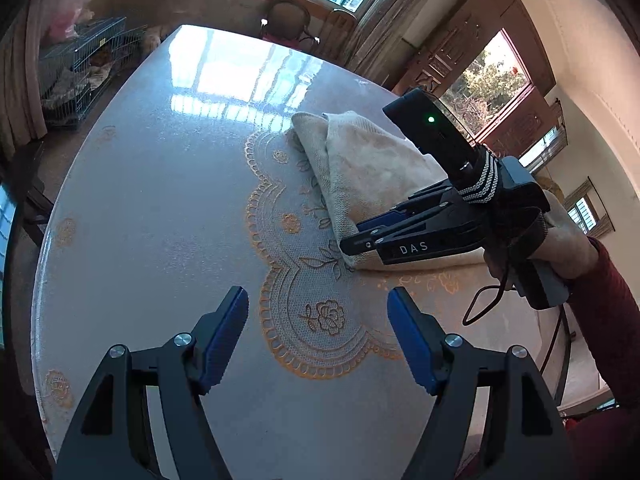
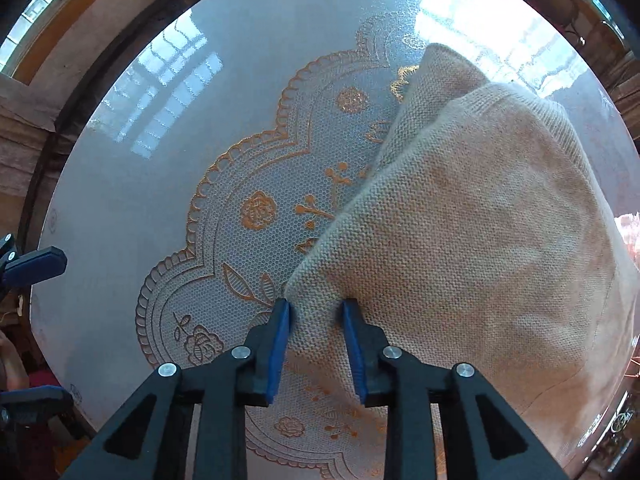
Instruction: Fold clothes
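Observation:
A beige knitted garment (image 1: 360, 168) lies folded in a thick bundle on the round table (image 1: 140, 200) with its lace-patterned cover. From above, my right gripper (image 2: 316, 306) points straight down at the near corner of the garment (image 2: 460, 220). Its blue pads (image 2: 282, 320) stand a little apart with that corner between them, and the cloth lies slack there. The left wrist view shows that gripper (image 1: 352, 238) from the side, low on the cloth. My left gripper (image 1: 318, 296) hovers open over the bare lace pattern, with nothing between its fingers.
A person's hand (image 1: 568, 240) in a red sleeve holds the right gripper, and a black cable (image 1: 480, 308) hangs from it. Beyond the table stand a chair (image 1: 288, 20) and a wire cage (image 1: 88, 64). The left gripper's fingers (image 2: 36, 264) show at the left edge of the right wrist view.

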